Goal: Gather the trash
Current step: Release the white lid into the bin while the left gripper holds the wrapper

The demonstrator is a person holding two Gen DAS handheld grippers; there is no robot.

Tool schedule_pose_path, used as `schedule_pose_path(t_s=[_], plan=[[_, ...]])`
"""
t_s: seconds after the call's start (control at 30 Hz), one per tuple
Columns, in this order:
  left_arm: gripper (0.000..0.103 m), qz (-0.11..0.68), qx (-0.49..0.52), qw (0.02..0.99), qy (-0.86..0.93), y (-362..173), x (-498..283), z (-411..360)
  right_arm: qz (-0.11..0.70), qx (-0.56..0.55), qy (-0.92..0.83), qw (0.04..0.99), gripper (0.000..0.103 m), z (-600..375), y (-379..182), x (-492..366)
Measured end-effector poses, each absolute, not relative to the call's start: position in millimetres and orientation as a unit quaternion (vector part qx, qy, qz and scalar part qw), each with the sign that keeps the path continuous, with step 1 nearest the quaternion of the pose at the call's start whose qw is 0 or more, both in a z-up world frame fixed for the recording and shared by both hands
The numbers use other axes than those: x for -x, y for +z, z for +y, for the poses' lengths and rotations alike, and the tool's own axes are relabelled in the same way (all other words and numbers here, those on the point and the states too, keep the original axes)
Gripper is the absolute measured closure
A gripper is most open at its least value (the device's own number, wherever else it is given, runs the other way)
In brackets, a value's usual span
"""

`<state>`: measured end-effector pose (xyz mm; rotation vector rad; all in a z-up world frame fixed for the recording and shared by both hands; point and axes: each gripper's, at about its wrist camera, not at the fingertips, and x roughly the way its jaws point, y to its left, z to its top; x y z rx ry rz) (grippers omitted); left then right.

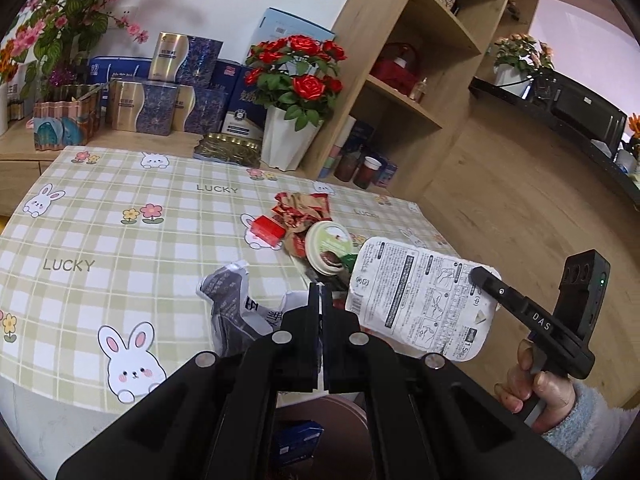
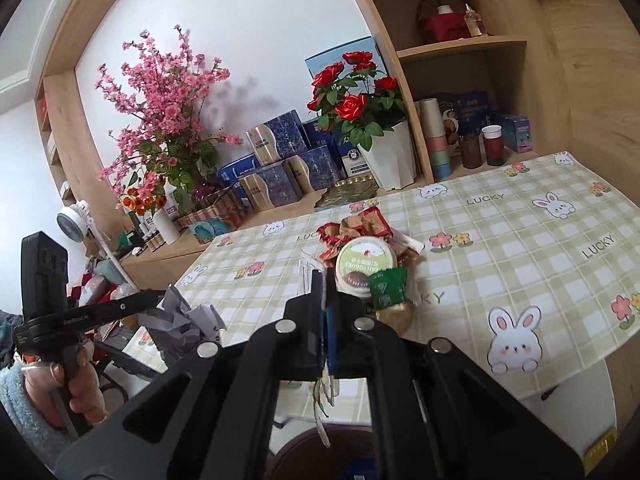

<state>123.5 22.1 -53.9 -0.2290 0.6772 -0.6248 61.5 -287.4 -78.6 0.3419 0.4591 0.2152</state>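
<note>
step: carrying picked trash off the table [image 1: 100, 208] | left gripper [image 1: 320, 292] clamps the crumpled grey wrapper [image 1: 228, 300] | right gripper [image 2: 324, 280] pinches the white printed packet [image 1: 420, 296] | next: release both over the brown bin [image 1: 320, 416] (directly below, partly hidden) | remaining: yogurt lid [image 2: 364, 264], red wrappers [image 1: 300, 208]

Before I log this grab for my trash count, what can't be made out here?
- Brown round bin, left wrist view: mostly hidden behind the left gripper; contents unclear.
- White printed flat pack: only edge-on in the right gripper, right wrist view; print too small to read.
- Crumpled red-and-brown wrappers: partly covered by the round green-lidded cup.
</note>
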Motion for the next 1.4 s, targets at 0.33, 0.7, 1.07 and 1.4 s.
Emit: schedule_pose_path(t_s=[0.33,0.7,1.07,1.4], plan=[[0.102,0.325,0.101,0.884,-0.32,-51.0,-73.1,8.3,0.278,-0.151,0.131,0.939,0.098,-277.4,-94.3,3.2],[0.102,0.333,0.101,0.875,-0.337,-58.3,-42.7,-6.2,0.404,-0.156,0.155,0.888,0.098,-246.2,-173.9,8.8],[0.102,0.35,0.101,0.873,-0.324,-76.1,-40.7,-2.9,0.442,-0.205,0.158,0.859,0.067,-227.3,-216.5,-18.5],[0.102,0.358,0.091,0.872,-0.323,-91.2,-39.7,-12.7,0.307,-0.102,0.093,0.942,0.006,-247.8,-176.9,-4.8]])
